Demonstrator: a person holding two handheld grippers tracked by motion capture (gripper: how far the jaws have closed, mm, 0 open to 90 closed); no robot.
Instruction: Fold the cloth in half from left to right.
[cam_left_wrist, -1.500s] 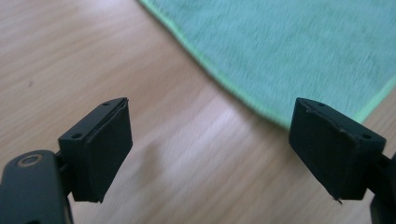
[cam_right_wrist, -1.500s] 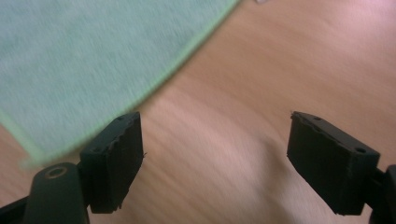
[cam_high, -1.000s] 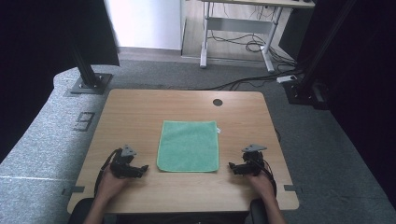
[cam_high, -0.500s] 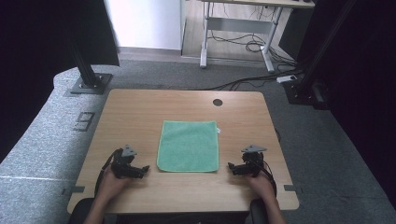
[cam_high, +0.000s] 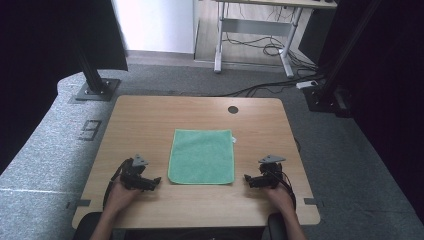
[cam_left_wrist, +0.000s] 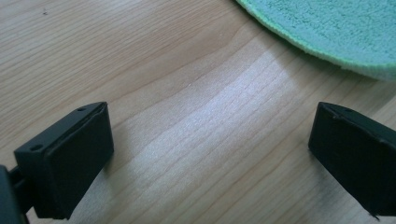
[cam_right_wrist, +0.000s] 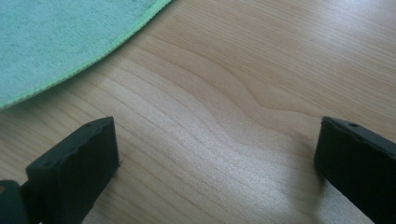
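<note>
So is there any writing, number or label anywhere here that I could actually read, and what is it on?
"9": a large pale stencilled figure on the grey floor mat, left of the wooden table.
White tag at the far right corner of the green cloth: too small to read.
Nothing legible on the left gripper or the right gripper.

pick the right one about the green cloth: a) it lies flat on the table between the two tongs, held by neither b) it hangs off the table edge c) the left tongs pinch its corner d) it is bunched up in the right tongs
a: the green cloth lies spread flat on the table, with the left tongs and the right tongs open beside its near corners and only bare wood between their jaws.
</note>
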